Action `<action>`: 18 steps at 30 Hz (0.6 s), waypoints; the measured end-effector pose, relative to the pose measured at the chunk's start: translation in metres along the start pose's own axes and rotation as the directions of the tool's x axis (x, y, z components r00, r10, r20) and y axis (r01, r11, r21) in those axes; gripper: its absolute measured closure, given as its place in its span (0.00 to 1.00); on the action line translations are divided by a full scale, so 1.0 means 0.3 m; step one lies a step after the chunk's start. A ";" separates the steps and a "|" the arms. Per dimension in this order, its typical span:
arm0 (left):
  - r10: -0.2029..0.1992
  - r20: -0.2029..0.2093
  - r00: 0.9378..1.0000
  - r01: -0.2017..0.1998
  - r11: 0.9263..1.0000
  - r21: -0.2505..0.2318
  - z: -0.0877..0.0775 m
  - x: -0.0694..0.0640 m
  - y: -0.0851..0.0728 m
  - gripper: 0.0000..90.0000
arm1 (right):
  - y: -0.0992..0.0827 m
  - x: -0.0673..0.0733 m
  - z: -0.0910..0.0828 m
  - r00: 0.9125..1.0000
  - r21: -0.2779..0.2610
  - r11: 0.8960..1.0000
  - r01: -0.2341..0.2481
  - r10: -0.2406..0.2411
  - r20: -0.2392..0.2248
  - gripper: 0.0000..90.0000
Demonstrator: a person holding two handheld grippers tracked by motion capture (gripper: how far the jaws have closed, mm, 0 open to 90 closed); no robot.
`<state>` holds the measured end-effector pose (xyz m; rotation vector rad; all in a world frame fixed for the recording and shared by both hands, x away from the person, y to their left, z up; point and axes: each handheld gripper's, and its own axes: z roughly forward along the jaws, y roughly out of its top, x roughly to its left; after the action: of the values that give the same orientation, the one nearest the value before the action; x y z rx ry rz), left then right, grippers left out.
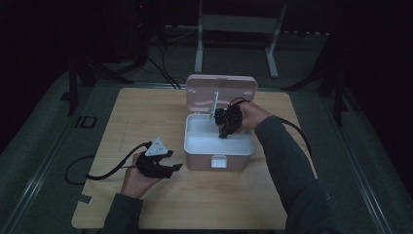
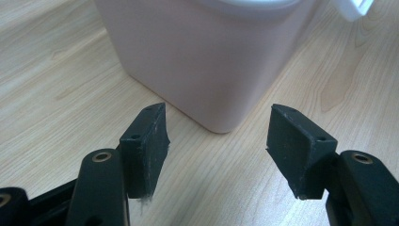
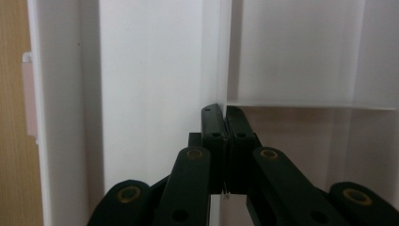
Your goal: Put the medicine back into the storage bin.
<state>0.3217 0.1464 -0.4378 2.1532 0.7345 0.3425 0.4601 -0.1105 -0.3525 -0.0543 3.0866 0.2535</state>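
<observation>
The left claw (image 2: 214,150) rests low on the wooden bench (image 1: 146,117) with its jaws spread wide and nothing between them. Just ahead of it stands a rounded front corner of the pink storage box (image 2: 207,56), close but not touching. In the high view this left claw (image 1: 168,168) lies in the person's hand beside the box's near left corner, idle.

Farther off, the right claw (image 1: 223,132) reaches down into the open pink storage box (image 1: 219,158), whose lid (image 1: 221,90) stands upright behind it. In the right gripper view the right claw (image 3: 227,122) is clenched, its two black jaws pressed flat together on a thin clear divider panel (image 3: 226,56) that runs on edge straight away from the tips. A second clear panel (image 3: 310,104) crosses just beyond the tips, to their right.

Judging by this, the box is already opened and the divider is gripped inside the white interior; seating or lifting it, and closing the lid, look still to be done. Which way the divider is going I cannot tell.

The high view gives the whole layout, the raised lid and the front latch (image 1: 218,161), and shows a thin pale strip rising beside the right claw. The right gripper view adds the pinch itself and the crossing panel, too fine to make out from above. The left gripper view adds the clear gap between its open jaws and the box wall.
</observation>
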 end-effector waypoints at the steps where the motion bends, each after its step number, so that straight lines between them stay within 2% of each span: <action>1: 0.001 0.000 1.000 -0.001 1.000 0.001 0.000 0.000 0.000 0.43 | 0.000 0.000 0.000 1.000 0.001 1.000 0.002 -0.002 0.000 0.99; 5: 0.001 -0.001 1.000 -0.001 1.000 0.003 0.000 0.002 -0.001 0.43 | -0.003 0.005 0.002 1.000 0.021 1.000 -0.016 0.016 0.007 0.90; 8: -0.004 0.001 1.000 0.004 1.000 0.001 0.001 0.006 -0.003 0.43 | -0.015 0.009 -0.008 0.999 -0.006 0.999 -0.036 0.036 0.020 0.82; 11: -0.004 0.000 1.000 0.004 1.000 0.003 0.001 0.006 -0.004 0.43 | -0.034 0.013 -0.031 0.996 -0.039 0.996 -0.076 0.077 0.040 0.75; 15: -0.006 -0.002 1.000 0.006 1.000 -0.001 -0.001 0.006 -0.003 0.43 | -0.072 0.029 -0.064 0.987 -0.088 0.986 -0.141 0.147 0.068 0.70; 18: -0.006 -0.005 1.000 0.006 1.000 -0.003 -0.002 0.006 -0.003 0.43 | -0.102 0.047 -0.078 0.978 -0.086 0.980 -0.179 0.187 0.095 0.68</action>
<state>0.3226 0.1484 -0.4383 2.1475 0.7422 0.3460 0.4463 -0.1449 -0.3350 0.2342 2.9792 0.3704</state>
